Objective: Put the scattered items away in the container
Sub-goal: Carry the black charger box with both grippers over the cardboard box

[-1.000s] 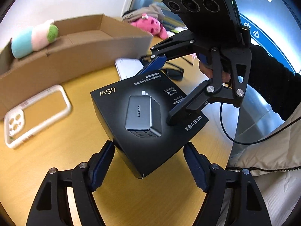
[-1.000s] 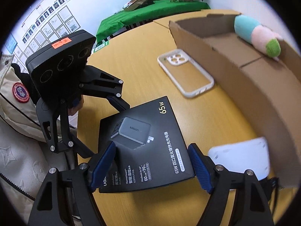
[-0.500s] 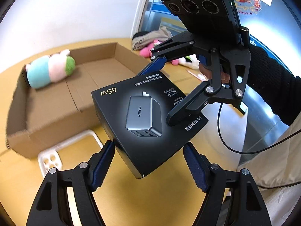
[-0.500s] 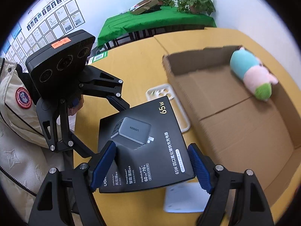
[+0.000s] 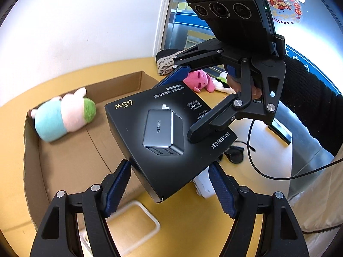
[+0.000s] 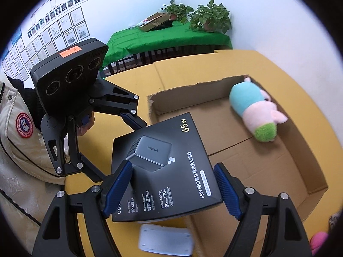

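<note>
A black charger box (image 5: 165, 132) (image 6: 165, 165) hangs in the air, held level between both grippers. My left gripper (image 5: 170, 185) is shut on its near end, and my right gripper (image 6: 171, 190) is shut on the opposite end. Each gripper shows in the other's view: the right gripper (image 5: 184, 107) and the left gripper (image 6: 116, 148). The charger box hovers over the near edge of the open cardboard box (image 5: 70, 160) (image 6: 304, 141). A plush toy (image 5: 62, 113) (image 6: 255, 113) in teal, pink and green lies at the carton's far end.
On the yellow table (image 5: 12, 115) lie a white phone case (image 5: 137, 220) below the left gripper, a white flat device (image 6: 167, 239), dark sunglasses (image 5: 234, 154) and a pink plush (image 5: 199, 81). A person's dark sleeve (image 5: 310, 98) and pale jacket (image 6: 19, 150) are close by.
Both grippers have lifted the charger box off the table and carried it toward the cardboard box. The carton's inside and the plush now show from above.
</note>
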The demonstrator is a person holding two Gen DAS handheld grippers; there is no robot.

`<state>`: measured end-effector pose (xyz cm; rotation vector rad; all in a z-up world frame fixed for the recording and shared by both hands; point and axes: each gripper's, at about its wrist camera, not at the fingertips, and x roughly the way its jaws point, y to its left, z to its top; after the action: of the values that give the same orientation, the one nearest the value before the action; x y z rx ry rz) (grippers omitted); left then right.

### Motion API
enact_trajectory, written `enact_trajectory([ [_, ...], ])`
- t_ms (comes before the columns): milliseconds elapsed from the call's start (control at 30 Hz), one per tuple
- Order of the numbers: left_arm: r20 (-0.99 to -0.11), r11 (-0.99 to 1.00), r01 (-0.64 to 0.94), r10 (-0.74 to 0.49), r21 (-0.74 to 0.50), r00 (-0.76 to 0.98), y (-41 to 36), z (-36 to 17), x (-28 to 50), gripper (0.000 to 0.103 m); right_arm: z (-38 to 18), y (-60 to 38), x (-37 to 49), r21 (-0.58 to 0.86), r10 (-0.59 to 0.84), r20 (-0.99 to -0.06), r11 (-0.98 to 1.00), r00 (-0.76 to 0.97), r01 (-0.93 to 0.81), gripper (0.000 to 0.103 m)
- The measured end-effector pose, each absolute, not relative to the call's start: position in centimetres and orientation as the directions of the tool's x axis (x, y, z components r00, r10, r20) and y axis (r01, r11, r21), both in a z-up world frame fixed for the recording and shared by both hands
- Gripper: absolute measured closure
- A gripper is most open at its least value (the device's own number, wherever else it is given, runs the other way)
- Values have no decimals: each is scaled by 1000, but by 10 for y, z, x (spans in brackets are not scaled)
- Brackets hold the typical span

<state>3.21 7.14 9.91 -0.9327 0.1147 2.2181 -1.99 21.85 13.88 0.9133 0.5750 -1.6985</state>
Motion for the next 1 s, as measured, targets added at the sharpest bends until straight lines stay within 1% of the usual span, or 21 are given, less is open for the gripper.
enact_trajectory([
  [200,-654,-746,-642,576,-176,-490,75,108,-16,24,148,220,-72,46,-571,-809,-299,-140,953,25],
  [367,-669,-754,-626,571,-199,-476,80,103,-71,24,144,228,-124,69,-580,-806,-292,-119,954,26],
  [500,-704,-765,-615,544,-192,-457,92,90,-107,24,127,233,-163,90,-578,-811,-287,-97,954,27],
  [667,-729,-770,-612,523,-181,-442,104,84,-142,25,111,252,-203,165,-626,-777,-306,-67,938,28],
  [833,-762,-778,-611,483,-147,-431,118,74,-168,28,93,263,-230,196,-629,-775,-334,-63,922,28],
  [1000,-779,-780,-601,482,-172,-402,122,60,-183,28,77,261,-245,207,-622,-782,-334,-50,919,31],
])
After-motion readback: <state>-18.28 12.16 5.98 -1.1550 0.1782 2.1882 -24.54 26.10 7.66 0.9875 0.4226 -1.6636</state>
